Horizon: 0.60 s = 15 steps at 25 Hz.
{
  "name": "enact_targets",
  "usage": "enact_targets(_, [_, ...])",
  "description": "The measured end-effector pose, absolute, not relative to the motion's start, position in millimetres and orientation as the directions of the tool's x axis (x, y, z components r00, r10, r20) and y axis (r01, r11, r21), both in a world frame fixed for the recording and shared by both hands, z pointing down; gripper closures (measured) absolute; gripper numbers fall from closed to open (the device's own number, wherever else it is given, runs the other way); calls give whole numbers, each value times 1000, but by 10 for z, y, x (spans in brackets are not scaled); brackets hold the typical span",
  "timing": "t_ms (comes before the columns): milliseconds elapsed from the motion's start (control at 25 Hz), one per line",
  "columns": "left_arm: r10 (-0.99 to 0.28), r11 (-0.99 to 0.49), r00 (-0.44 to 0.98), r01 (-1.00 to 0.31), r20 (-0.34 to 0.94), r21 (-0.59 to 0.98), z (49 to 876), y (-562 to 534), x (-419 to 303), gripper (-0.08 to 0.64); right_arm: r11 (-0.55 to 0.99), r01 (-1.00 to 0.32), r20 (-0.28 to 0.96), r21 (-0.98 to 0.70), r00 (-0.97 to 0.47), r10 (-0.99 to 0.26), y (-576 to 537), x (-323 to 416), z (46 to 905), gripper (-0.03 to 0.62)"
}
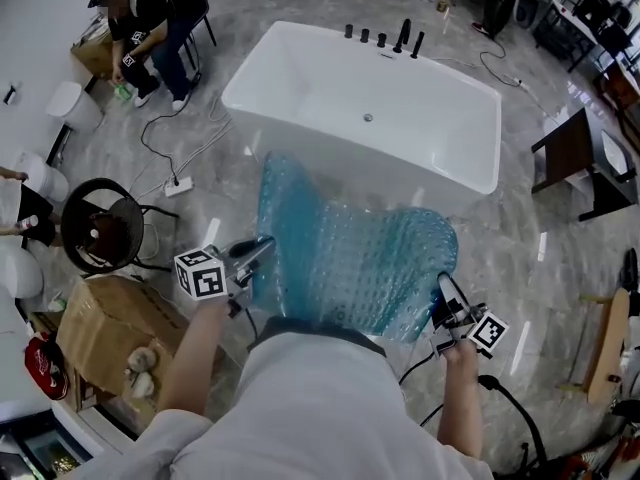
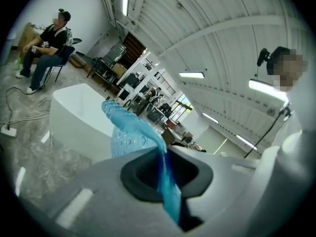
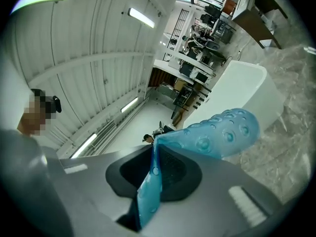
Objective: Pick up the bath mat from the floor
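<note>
Clearly the translucent blue, sucker-studded rubber bath mat (image 1: 350, 258) looks light, floppy and slippery; left gripper (image 1: 263, 251) and right gripper (image 1: 444, 288) each pinch a near corner, jaws clamped.

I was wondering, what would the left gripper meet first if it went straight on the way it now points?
Beyond the bath mat it holds, which curls up ahead of its jaws, the left gripper would probably meet the near wall of the white bathtub first; depth is hard to judge.
</note>
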<state>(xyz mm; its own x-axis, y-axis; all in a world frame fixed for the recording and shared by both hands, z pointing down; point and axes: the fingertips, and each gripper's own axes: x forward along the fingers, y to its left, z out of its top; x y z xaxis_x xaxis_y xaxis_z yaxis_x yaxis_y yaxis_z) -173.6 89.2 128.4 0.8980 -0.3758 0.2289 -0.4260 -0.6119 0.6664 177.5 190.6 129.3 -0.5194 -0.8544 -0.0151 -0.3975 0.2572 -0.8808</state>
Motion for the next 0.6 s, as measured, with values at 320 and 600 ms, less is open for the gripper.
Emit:
enact_targets(320, [-369,-619,909,-398,197,678,1163,909,-2012,541,274,-355,-106,-894,-426,-899,1967,1607,1168,551])
enact_targets(600, [-343,-633,917,-385,204,671,1160,776,-2182,540,266,-386,-91,-883,-416,-905,1829,1380,1180,549])
